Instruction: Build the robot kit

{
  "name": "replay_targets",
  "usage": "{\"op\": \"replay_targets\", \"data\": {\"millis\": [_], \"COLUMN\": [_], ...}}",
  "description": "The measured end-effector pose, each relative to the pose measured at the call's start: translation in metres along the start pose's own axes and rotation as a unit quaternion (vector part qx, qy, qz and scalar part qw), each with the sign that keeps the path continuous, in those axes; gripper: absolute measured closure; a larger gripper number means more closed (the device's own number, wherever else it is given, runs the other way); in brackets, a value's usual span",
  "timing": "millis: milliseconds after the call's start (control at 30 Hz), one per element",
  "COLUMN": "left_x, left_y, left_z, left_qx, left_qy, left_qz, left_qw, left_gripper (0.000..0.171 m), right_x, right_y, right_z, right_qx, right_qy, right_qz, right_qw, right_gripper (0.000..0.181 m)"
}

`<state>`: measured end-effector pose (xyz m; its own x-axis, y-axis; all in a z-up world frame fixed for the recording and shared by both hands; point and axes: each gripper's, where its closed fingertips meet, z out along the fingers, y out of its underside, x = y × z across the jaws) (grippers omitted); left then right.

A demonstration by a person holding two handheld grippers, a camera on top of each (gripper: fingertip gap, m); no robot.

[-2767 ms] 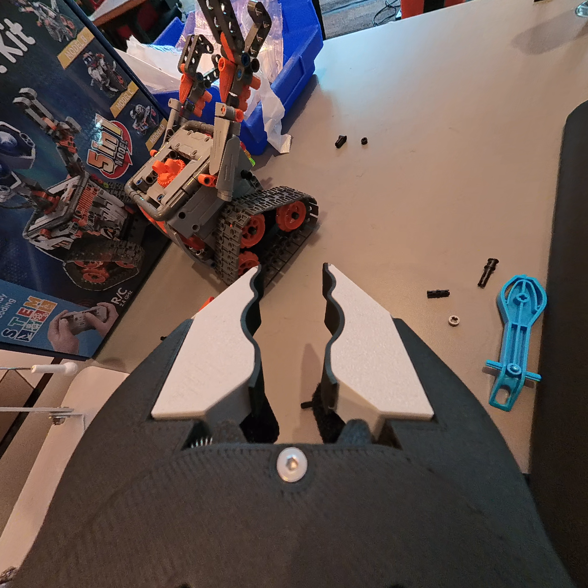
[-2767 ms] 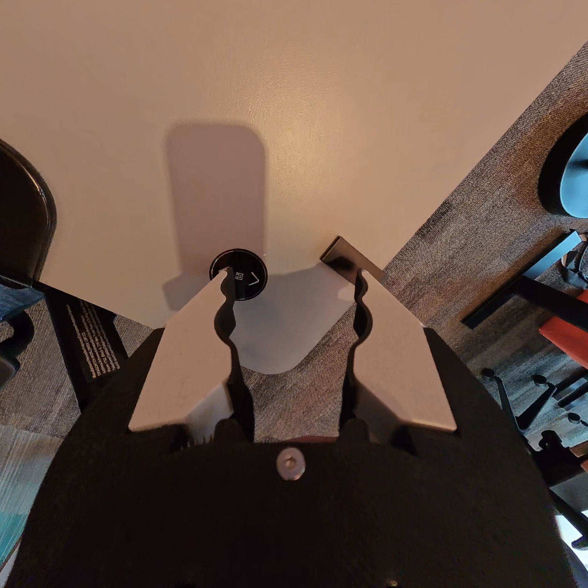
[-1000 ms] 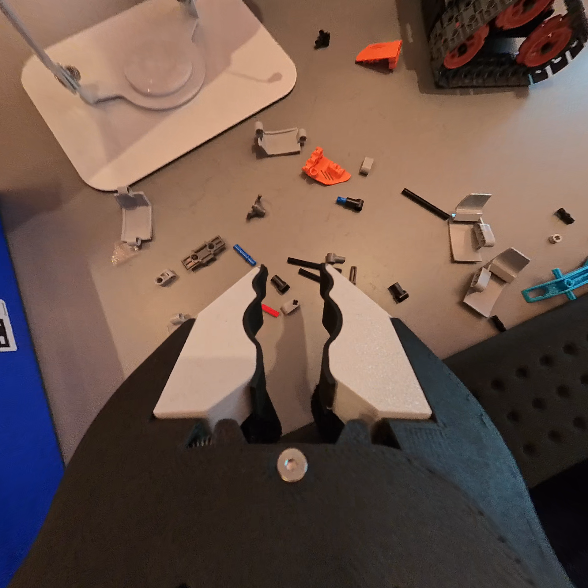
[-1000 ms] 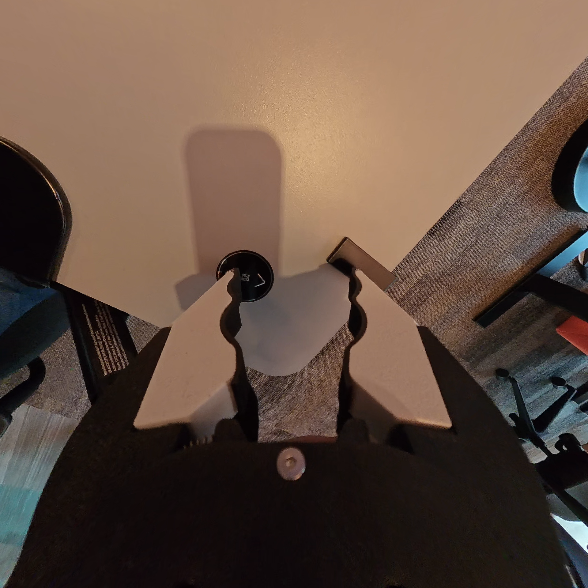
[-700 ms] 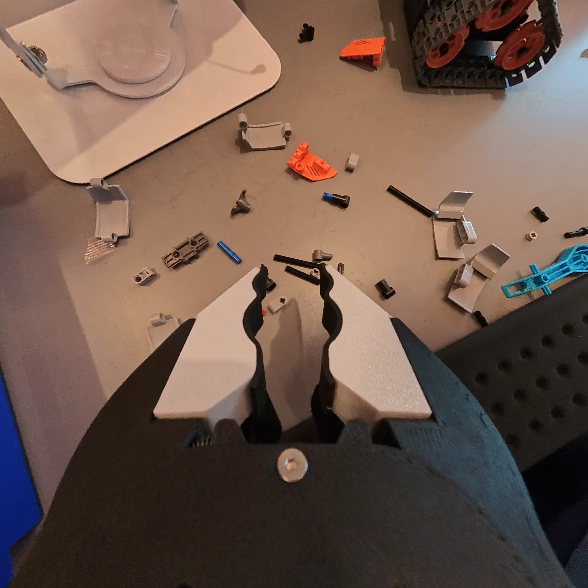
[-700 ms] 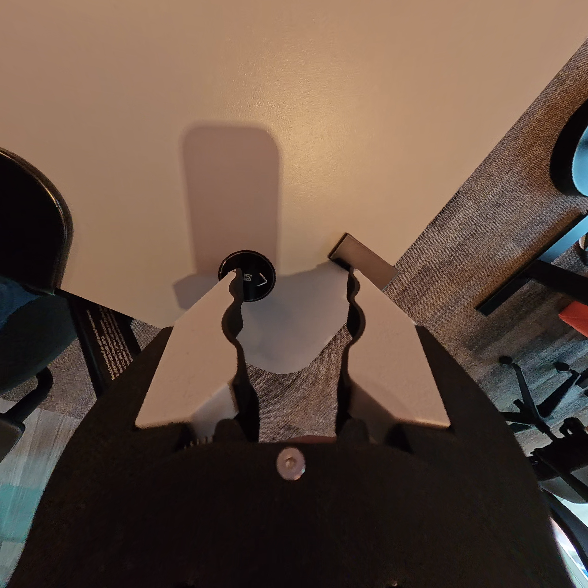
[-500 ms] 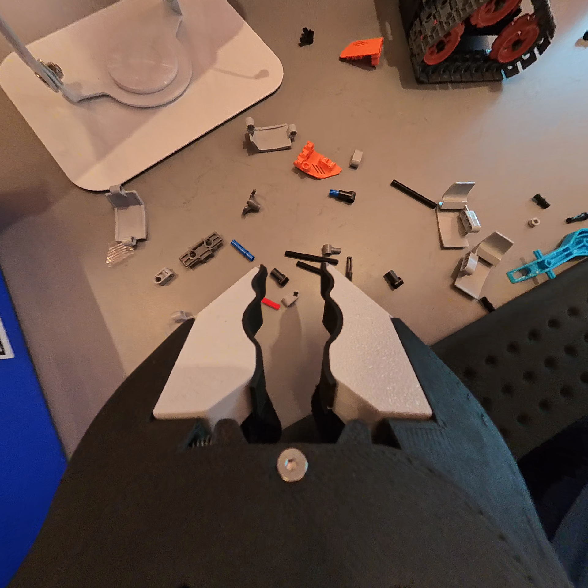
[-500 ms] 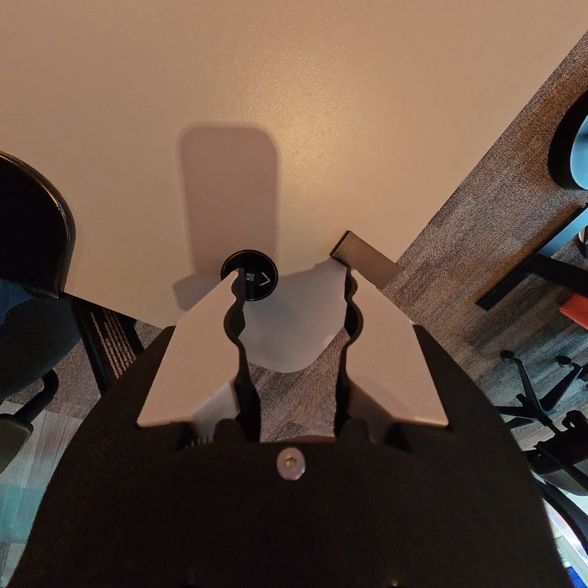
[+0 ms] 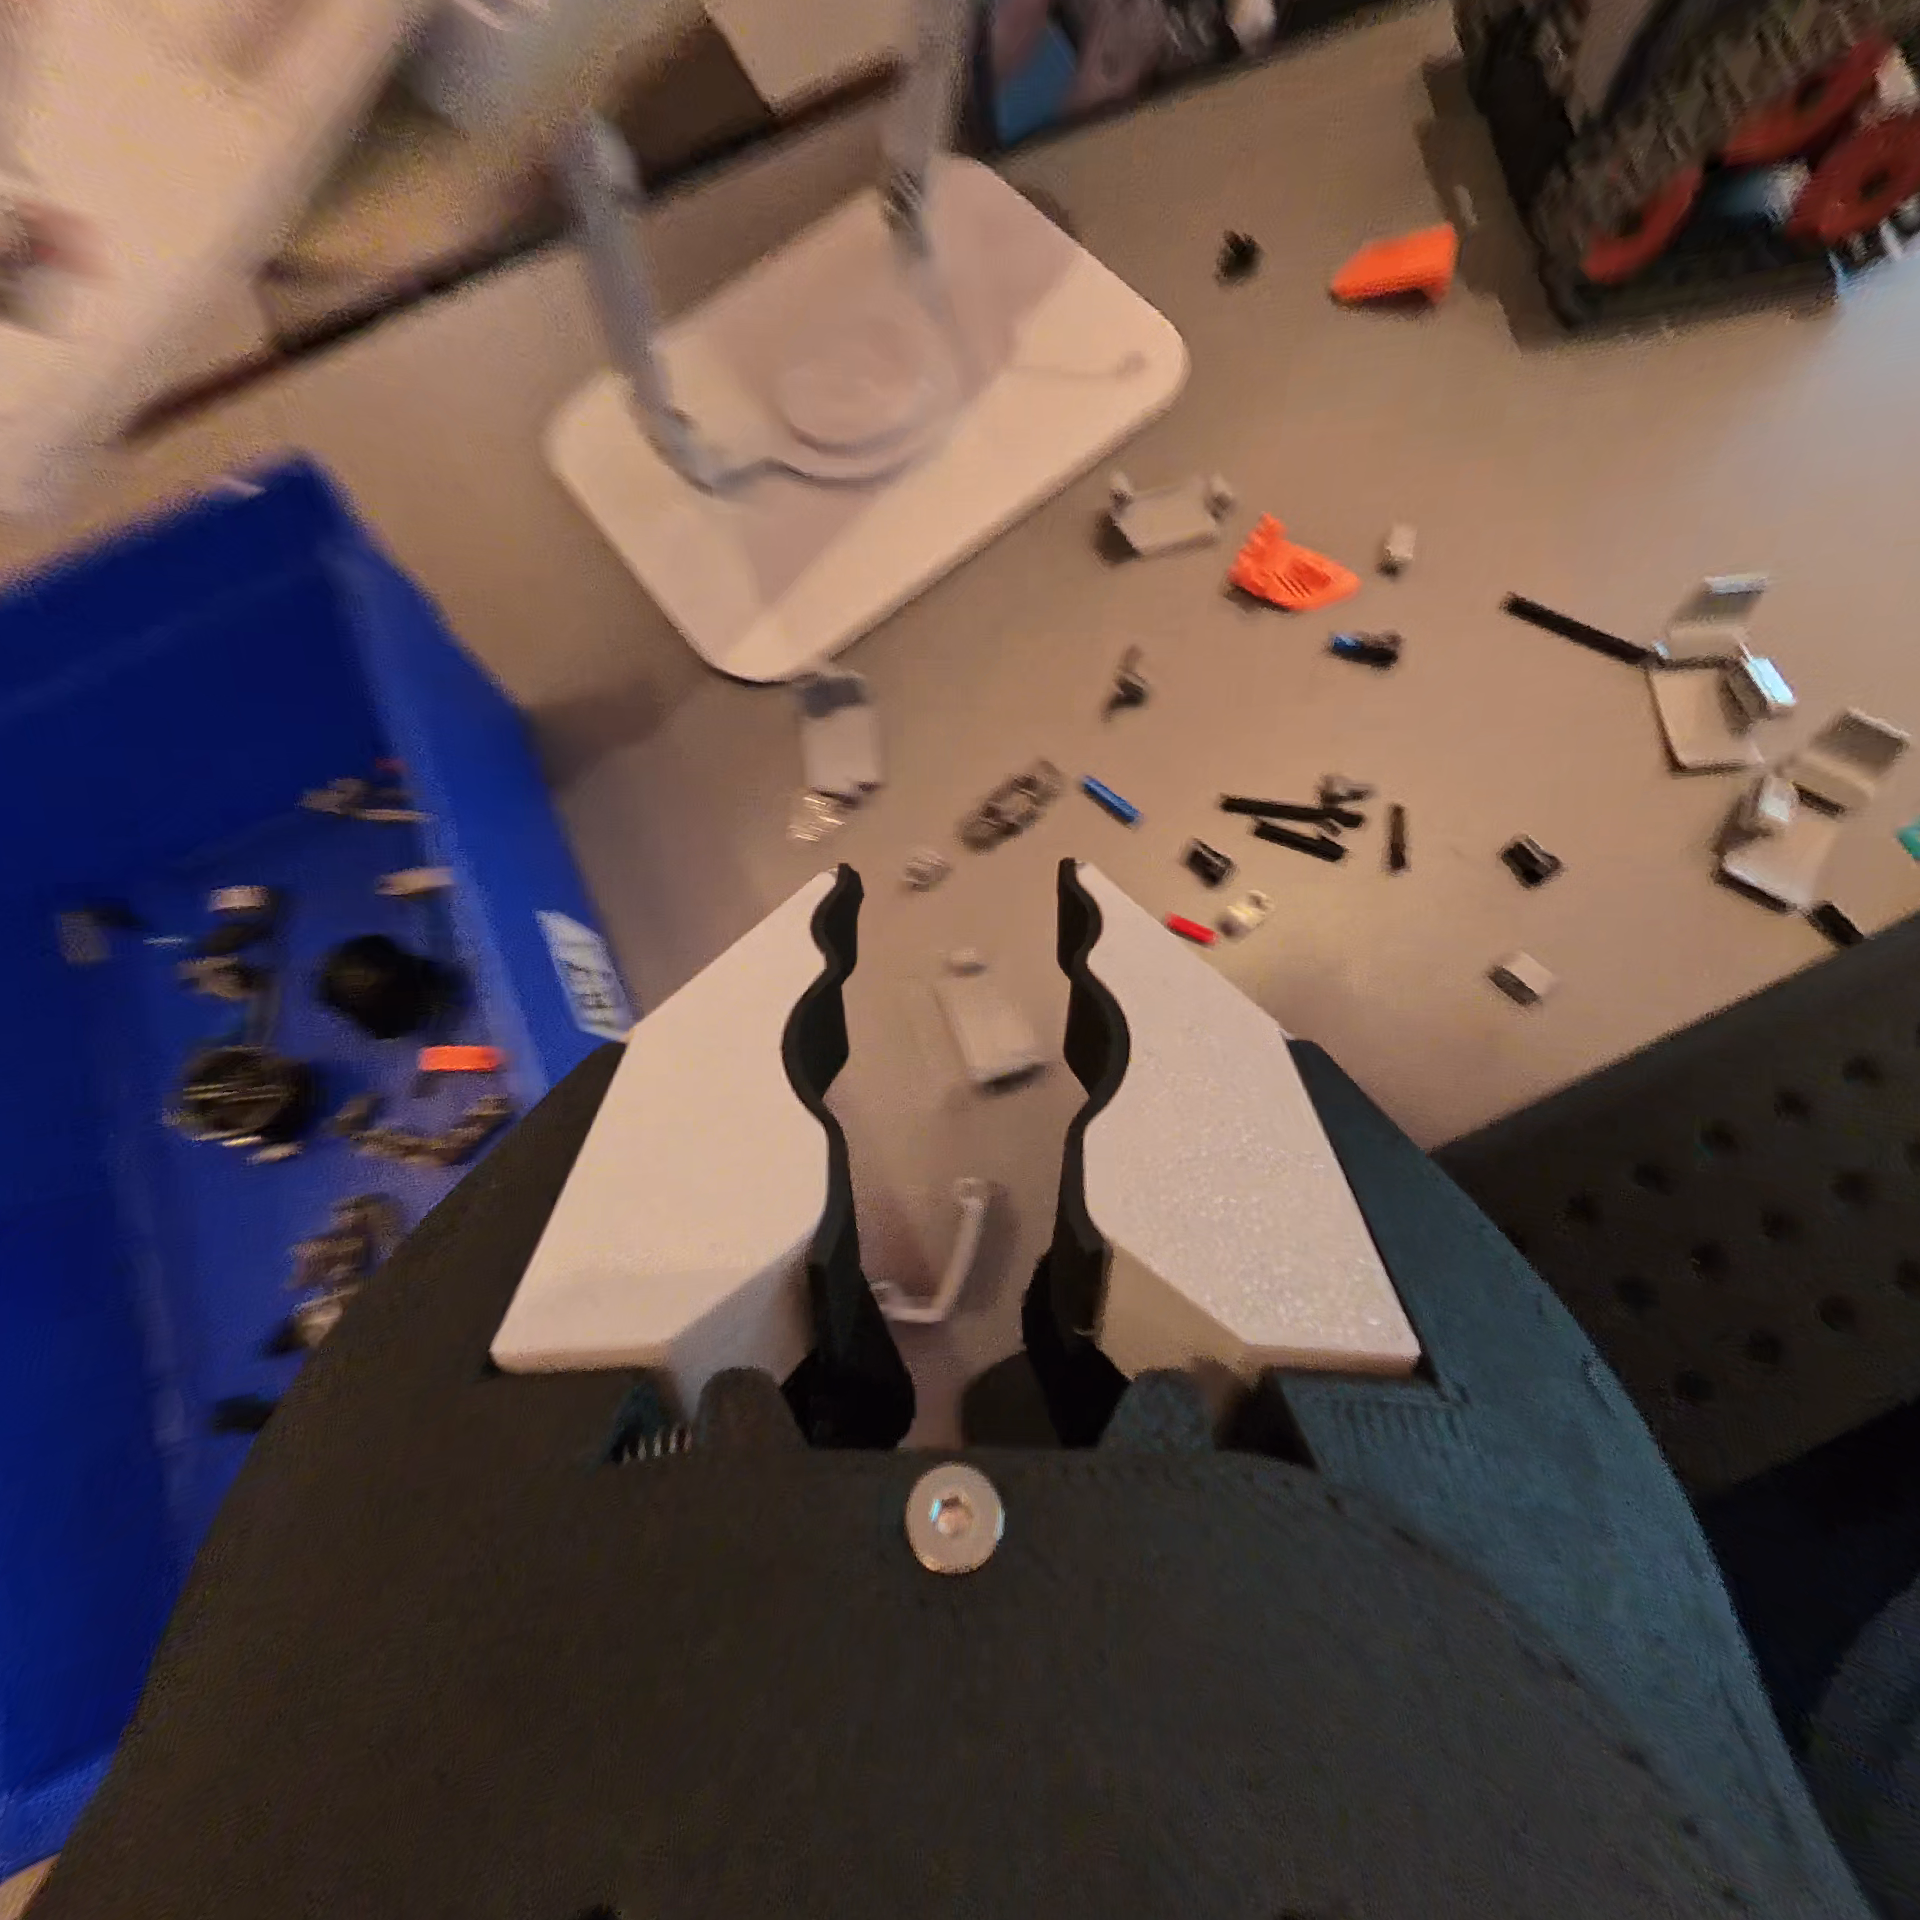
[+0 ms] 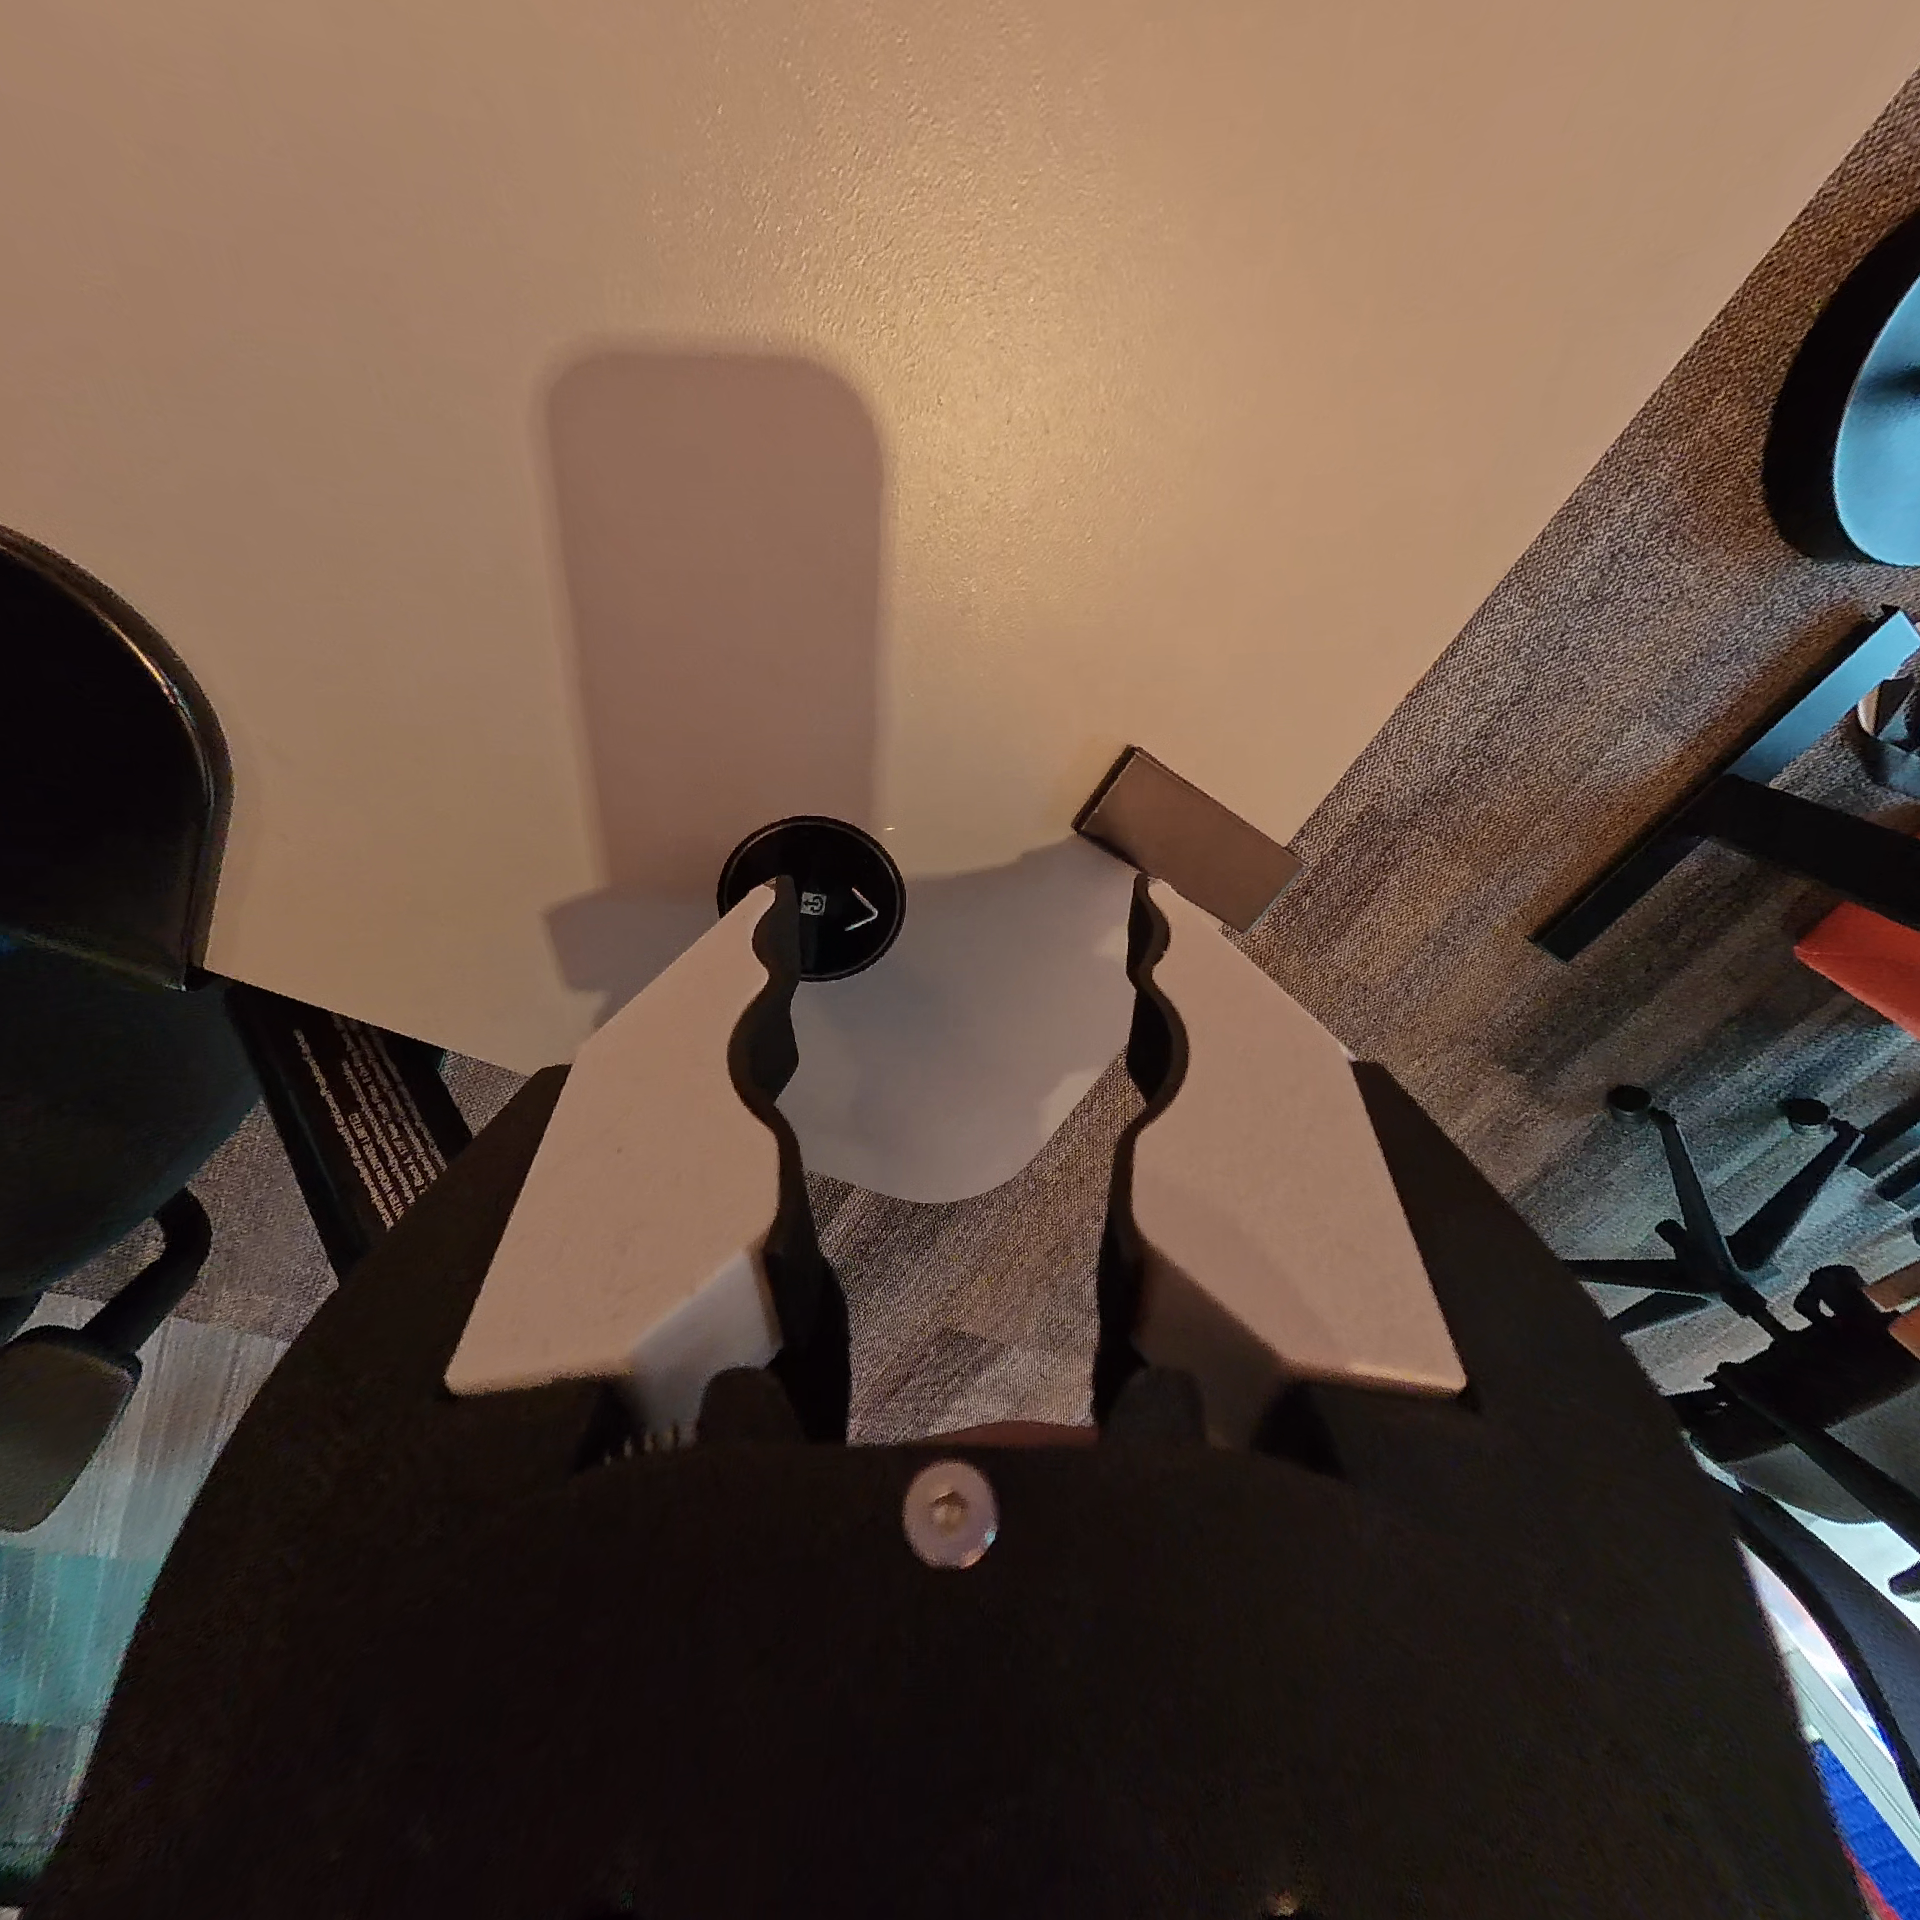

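Note:
My left gripper (image 9: pixel 954 883) is open and empty above the table (image 9: pixel 1455 436). A small grey panel piece (image 9: pixel 987 1023) lies below, between its fingers, and a bent grey piece (image 9: pixel 951 1262) lies nearer the palm. Many small black, grey, blue and orange building parts lie scattered to the right, among them an orange piece (image 9: pixel 1291 577) and black axles (image 9: pixel 1288 821). A blue bin (image 9: pixel 208 831) holding small dark parts is at the left. My right gripper (image 10: pixel 956 888) is open and empty over a bare table corner (image 10: pixel 935 312), next to a black round button (image 10: pixel 831 914).
A white stand base (image 9: pixel 873 447) with a clear post is behind the parts. A tracked toy vehicle (image 9: pixel 1704 156) with orange wheels stands far right. A black perforated chair back (image 9: pixel 1714 1195) is near right. The right wrist view shows carpet (image 10: pixel 1455 935) and chair legs (image 10: pixel 1704 1236) below the table's edge.
My left gripper has swung left and pulled back: the blue bin has come into view and the view is blurred with motion. The right gripper has barely moved. Both stay open.

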<state>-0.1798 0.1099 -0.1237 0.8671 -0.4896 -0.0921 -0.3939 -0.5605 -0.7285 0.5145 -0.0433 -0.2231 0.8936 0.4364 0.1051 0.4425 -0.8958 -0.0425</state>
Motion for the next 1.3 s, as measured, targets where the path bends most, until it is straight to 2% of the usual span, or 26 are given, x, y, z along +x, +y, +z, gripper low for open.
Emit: {"op": "replay_targets", "data": {"millis": [100,167,200,233,300,367,500,633,700,800,900,933,1000,1133,1233,1300], "left_x": [-0.076,-0.145,-0.178,-0.202,-0.218,-0.208,-0.182,-0.093,-0.048,-0.007,0.018,0.022,0.010,-0.015,-0.030,-0.040], "left_y": [-0.028,-0.044,-0.047,-0.043,-0.044,-0.048,-0.043,-0.059,-0.066,-0.074,-0.067,-0.059,-0.053,-0.067,-0.051,-0.042], "left_z": [-0.052,-0.093,-0.109,-0.114,-0.114,-0.105,-0.085,-0.062,-0.051,-0.039,-0.027,-0.020,-0.003,0.040,0.075,0.087], "left_qx": [0.040,0.073,0.085,0.080,0.082,0.081,0.051,0.036,0.027,0.013,-0.008,-0.023,-0.039,-0.039,-0.086,-0.090], "left_qy": [-0.091,-0.175,-0.197,-0.192,-0.147,-0.099,-0.049,0.098,0.141,0.171,0.188,0.180,0.123,0.056,0.025,0.003], "left_qz": [-0.002,-0.008,-0.027,-0.056,-0.082,-0.072,-0.009,0.075,0.117,0.118,0.064,0.057,0.047,-0.033,-0.072,-0.089], "left_qw": [0.995,0.982,0.976,0.977,0.982,0.989,0.997,0.992,0.983,0.978,0.980,0.982,0.990,0.997,0.993,0.992], "left_gripper": [0.136,0.139,0.139,0.136,0.134,0.136,0.135,0.134,0.133,0.128,0.127,0.125,0.122,0.120,0.123,0.127], "right_x": [-0.001,-0.001,-0.001,0.000,-0.001,0.001,0.002,0.000,0.003,0.006,0.006,0.004,0.003,-0.002,-0.001,-0.001], "right_y": [0.002,0.002,0.002,0.002,0.002,0.002,0.003,0.004,0.005,0.006,0.005,0.004,0.003,-0.001,0.000,0.000], "right_z": [-0.002,-0.005,-0.007,-0.011,-0.012,-0.010,-0.013,-0.022,-0.024,-0.026,-0.031,-0.033,-0.034,-0.039,-0.042,-0.044], "right_qx": [-0.001,-0.006,-0.009,-0.012,-0.015,-0.021,-0.028,-0.039,-0.042,-0.043,-0.045,-0.043,-0.039,-0.043,-0.032,-0.027], "right_qy": [-0.003,-0.001,-0.001,0.000,0.002,0.003,0.015,0.030,0.031,0.032,0.036,0.037,0.038,0.046,0.040,0.035], "right_qz": [0.011,0.012,0.017,0.019,0.020,0.026,0.033,0.043,0.050,0.057,0.055,0.053,0.056,0.032,0.037,0.039], "right_qw": [1.000,1.000,1.000,1.000,1.000,0.999,0.999,0.998,0.997,0.997,0.997,0.997,0.997,0.998,0.998,0.998], "right_gripper": [0.118,0.119,0.119,0.119,0.120,0.119,0.121,0.123,0.122,0.118,0.119,0.120,0.121,0.128,0.124,0.123]}}
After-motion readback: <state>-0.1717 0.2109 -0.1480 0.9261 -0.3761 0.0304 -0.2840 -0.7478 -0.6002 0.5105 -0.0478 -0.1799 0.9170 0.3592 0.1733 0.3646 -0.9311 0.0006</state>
